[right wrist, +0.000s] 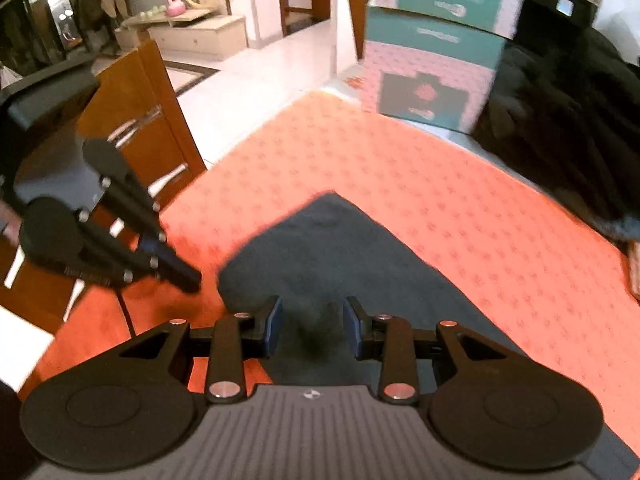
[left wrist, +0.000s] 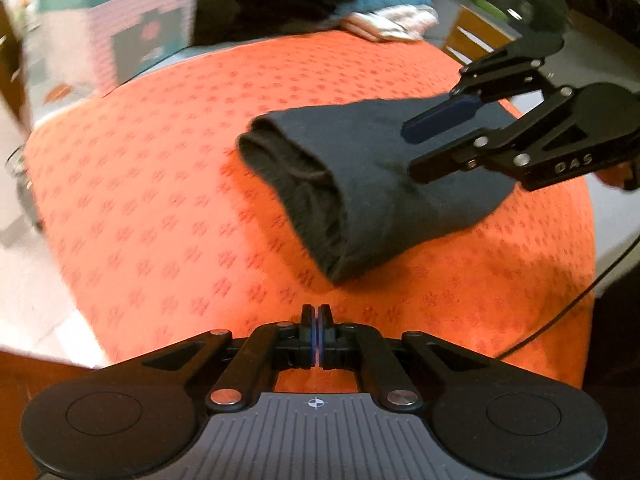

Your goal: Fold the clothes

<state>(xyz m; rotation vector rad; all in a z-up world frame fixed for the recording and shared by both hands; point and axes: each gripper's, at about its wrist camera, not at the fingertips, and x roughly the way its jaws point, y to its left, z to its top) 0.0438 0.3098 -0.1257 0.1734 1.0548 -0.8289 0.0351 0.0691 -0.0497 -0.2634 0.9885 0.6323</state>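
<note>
A dark grey folded garment (left wrist: 360, 184) lies on the orange patterned tablecloth (left wrist: 160, 184); it also shows in the right wrist view (right wrist: 328, 256). My left gripper (left wrist: 317, 320) is shut and empty, above the cloth just short of the garment's near edge; in the right wrist view (right wrist: 188, 276) it hangs left of the garment. My right gripper (right wrist: 313, 326) is open and empty, hovering over the garment's near part. In the left wrist view the right gripper (left wrist: 416, 148) is above the garment's right side.
A teal and pink box (right wrist: 436, 52) stands at the table's far side. A dark pile of clothes (right wrist: 568, 132) lies beside it, with more clothes (left wrist: 384, 12) at the far edge. Wooden chairs (right wrist: 132, 128) stand by the table. A cable (left wrist: 580, 292) hangs at the right.
</note>
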